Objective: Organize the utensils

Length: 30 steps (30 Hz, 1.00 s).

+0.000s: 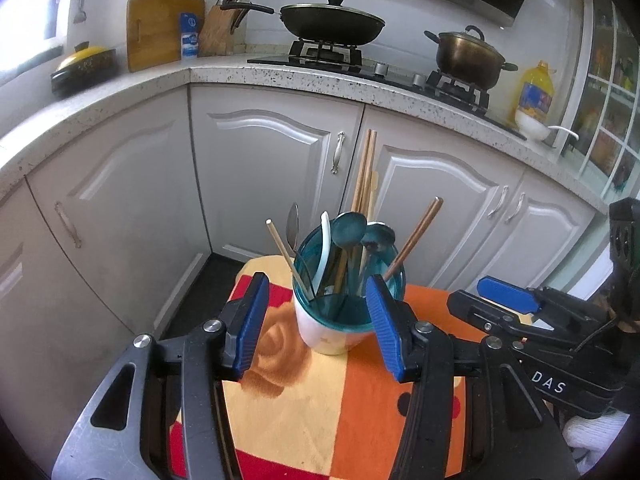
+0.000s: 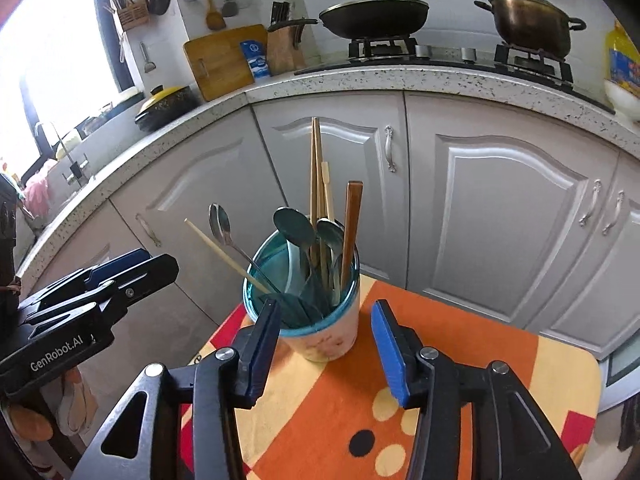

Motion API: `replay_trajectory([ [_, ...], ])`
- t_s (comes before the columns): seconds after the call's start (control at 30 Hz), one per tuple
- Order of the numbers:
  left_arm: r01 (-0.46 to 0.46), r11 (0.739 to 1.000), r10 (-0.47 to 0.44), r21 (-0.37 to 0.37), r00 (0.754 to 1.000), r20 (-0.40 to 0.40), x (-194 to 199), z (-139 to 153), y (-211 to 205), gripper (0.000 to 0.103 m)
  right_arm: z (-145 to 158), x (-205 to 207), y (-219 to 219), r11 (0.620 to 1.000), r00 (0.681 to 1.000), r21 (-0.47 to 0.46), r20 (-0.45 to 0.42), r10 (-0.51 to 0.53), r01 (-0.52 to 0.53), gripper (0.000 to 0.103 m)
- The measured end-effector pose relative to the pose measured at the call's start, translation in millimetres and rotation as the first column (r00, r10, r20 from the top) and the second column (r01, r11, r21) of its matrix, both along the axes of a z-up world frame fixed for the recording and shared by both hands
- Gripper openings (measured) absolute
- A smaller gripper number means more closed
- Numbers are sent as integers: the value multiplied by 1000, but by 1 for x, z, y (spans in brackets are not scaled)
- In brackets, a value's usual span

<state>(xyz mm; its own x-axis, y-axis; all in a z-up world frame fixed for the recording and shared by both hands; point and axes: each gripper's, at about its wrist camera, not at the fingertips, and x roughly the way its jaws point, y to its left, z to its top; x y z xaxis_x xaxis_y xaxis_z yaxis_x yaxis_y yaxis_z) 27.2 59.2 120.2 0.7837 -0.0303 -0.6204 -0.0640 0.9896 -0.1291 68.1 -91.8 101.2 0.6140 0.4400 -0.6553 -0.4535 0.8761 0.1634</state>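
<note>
A blue-rimmed white utensil cup (image 1: 336, 320) stands on a small table with an orange and yellow cloth (image 1: 304, 400). It holds several spoons (image 1: 350, 230) and chopsticks (image 1: 364, 172), standing upright or leaning. My left gripper (image 1: 316, 312) is open and empty, its blue pads on either side of the cup, just in front of it. The cup (image 2: 320, 328) also shows in the right wrist view with spoons (image 2: 294, 226) and chopsticks (image 2: 316, 168). My right gripper (image 2: 324, 336) is open and empty, close in front of the cup. Each gripper shows at the edge of the other's view.
White cabinets (image 1: 276, 168) curve behind the table under a speckled counter (image 1: 280, 78). On the counter stand a wok (image 1: 332, 20), a pot (image 1: 470, 54), a knife block (image 1: 218, 30), a cutting board (image 1: 158, 32) and an oil bottle (image 1: 534, 92).
</note>
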Motion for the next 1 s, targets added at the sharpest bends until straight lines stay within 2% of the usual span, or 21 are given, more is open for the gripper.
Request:
replay_trajectory([
  [0.13,-4,1000,4,7,1000,7,-6,2,-2,50,2,-6,0,1000,1000,-3,8,-3,3,49],
  [0.2,-8,1000,8,13,1000,7,-8,2,-4,50,2,-9,-1,1000,1000,-4,10,-4,4,55],
  [1.0,-28,999,28,25,1000,-7,-15,0,-9,50,0,-19,4,999,1000,-47,15,1,0,57],
])
